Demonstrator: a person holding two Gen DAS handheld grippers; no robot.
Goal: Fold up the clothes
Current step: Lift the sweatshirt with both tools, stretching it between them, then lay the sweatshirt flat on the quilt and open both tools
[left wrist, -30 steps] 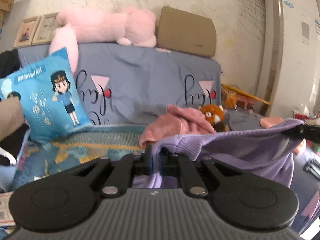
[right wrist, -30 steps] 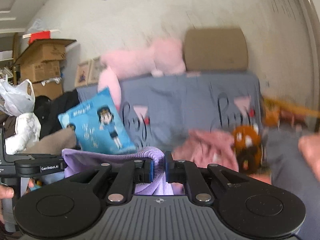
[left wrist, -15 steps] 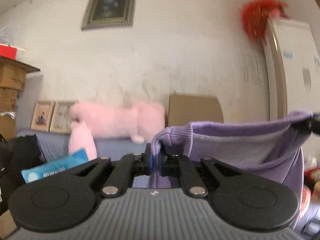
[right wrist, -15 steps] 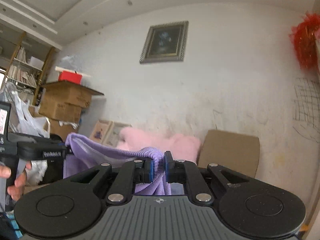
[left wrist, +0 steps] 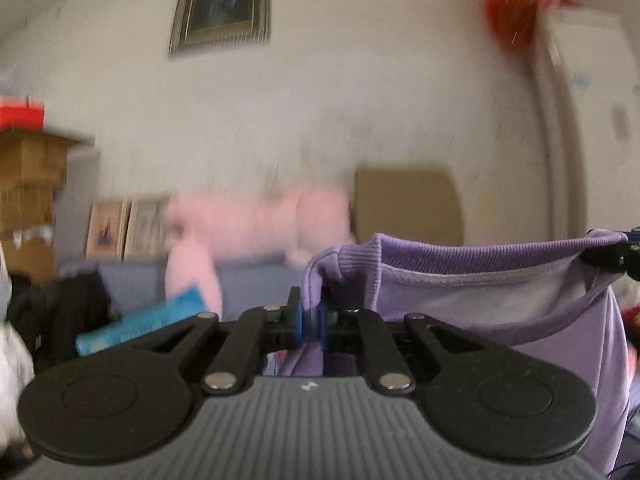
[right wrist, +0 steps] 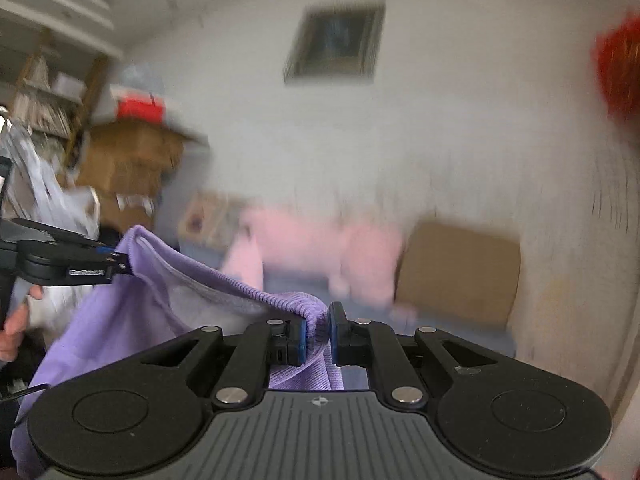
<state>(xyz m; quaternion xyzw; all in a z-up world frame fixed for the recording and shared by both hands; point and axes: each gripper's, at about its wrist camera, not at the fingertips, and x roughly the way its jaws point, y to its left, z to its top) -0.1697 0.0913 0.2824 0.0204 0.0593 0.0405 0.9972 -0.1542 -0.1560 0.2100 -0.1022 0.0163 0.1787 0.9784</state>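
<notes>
While both grippers pinch it, purple garment [left wrist: 500, 304] hangs stretched between them; left gripper [left wrist: 311, 322] clamps ribbed hem, cloth running to 3 o'clock toward right gripper [right wrist: 317, 334]; right one also clenched on ribbed edge, cloth running to 9 o'clock; lilac knit, paler inside, rest drooping toward 6 o'clock; background blurred.

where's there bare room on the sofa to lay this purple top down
Little shows: the seat lies below both views. Bare grey-blue cover appears only between the pink plush and the purple top, and as a strip under the brown cushion. The left end is crowded with a blue pillow and dark clothes.
</notes>
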